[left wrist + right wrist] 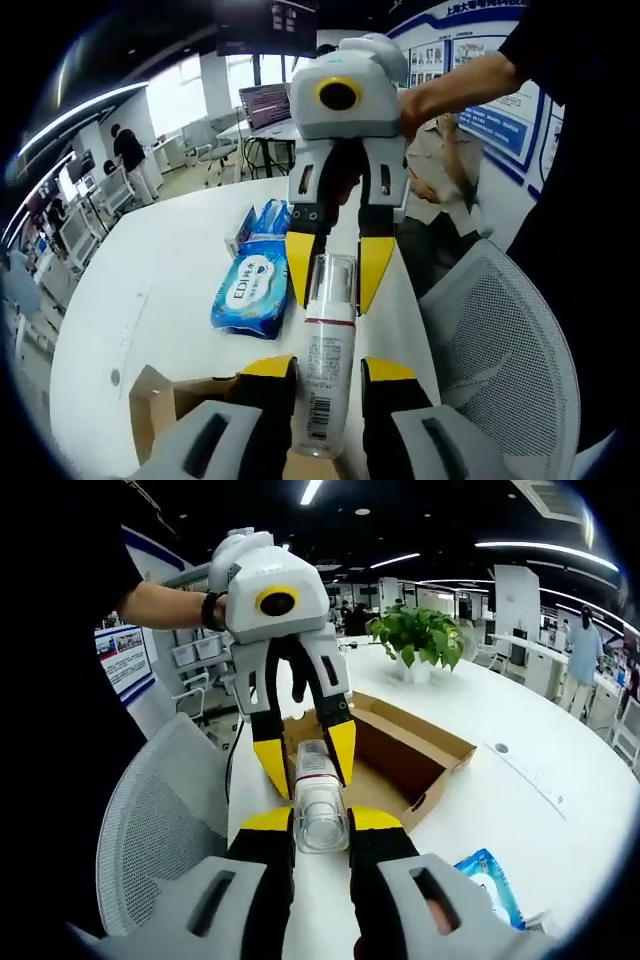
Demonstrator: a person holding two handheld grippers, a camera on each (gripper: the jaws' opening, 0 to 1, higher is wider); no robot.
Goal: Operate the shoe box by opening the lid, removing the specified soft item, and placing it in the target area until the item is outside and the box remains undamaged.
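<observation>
White table (150, 300); wipes pack (250, 295) beside bottle (325, 370)

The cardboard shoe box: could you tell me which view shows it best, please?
The right gripper view: the shoe box lies open on the white table, its interior and flaps visible behind the left gripper. The left gripper view catches just a corner beside the held bottle.

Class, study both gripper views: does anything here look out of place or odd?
Yes. The white pump bottle with a clear cap is held in mid-air by both the left gripper and right gripper at once, one at each end, above the open cardboard shoe box. Nothing looks spilled or damaged.
</observation>
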